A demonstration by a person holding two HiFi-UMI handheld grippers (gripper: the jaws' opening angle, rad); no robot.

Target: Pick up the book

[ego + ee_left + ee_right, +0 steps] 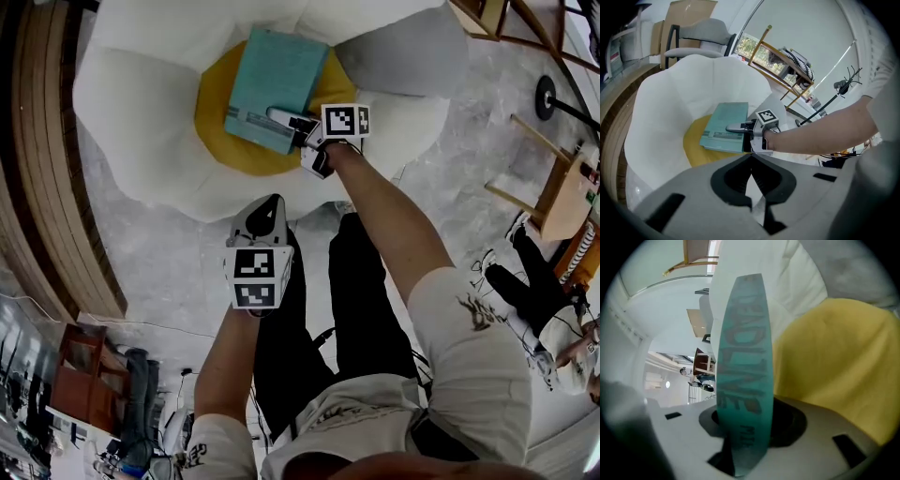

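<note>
The book point(277, 80) (teal, flat on its cover) lies on the yellow middle point(216, 122) of a white flower-shaped cushion point(141, 94), its far end reaching over the yellow's far edge toward the white petals. The right gripper point(281, 120) reaches in from the cushion's near edge and takes the book at its near right corner. One finger lies across the top cover, and in the right gripper view the book's lettered spine stands upright in the gap and fills it, so the fingers are pinching the book. From these views I cannot tell whether the book's near end is raised off the yellow.

The left gripper point(267, 208) hangs over the grey floor point(169, 253) just off the cushion's near edge, well apart from the book, pointing steeply down. Its fingers are pressed together at the tips with nothing between them (its own view shows the tips meeting in a V).

A wooden chair point(553, 187) stands off to the right on the floor.
</note>
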